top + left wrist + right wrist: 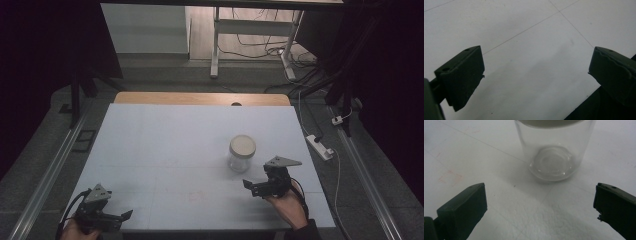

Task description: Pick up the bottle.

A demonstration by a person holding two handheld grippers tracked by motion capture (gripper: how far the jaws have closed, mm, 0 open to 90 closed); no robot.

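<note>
Your right gripper [256, 188] sits just in front of the clear glass jar [241, 153], jaws spread wide and empty; the jar stands upright (pale lid on) right of centre on the white table [165, 150]. Your left gripper [111, 216] rests at the near-left edge, jaws likewise apart.
</note>
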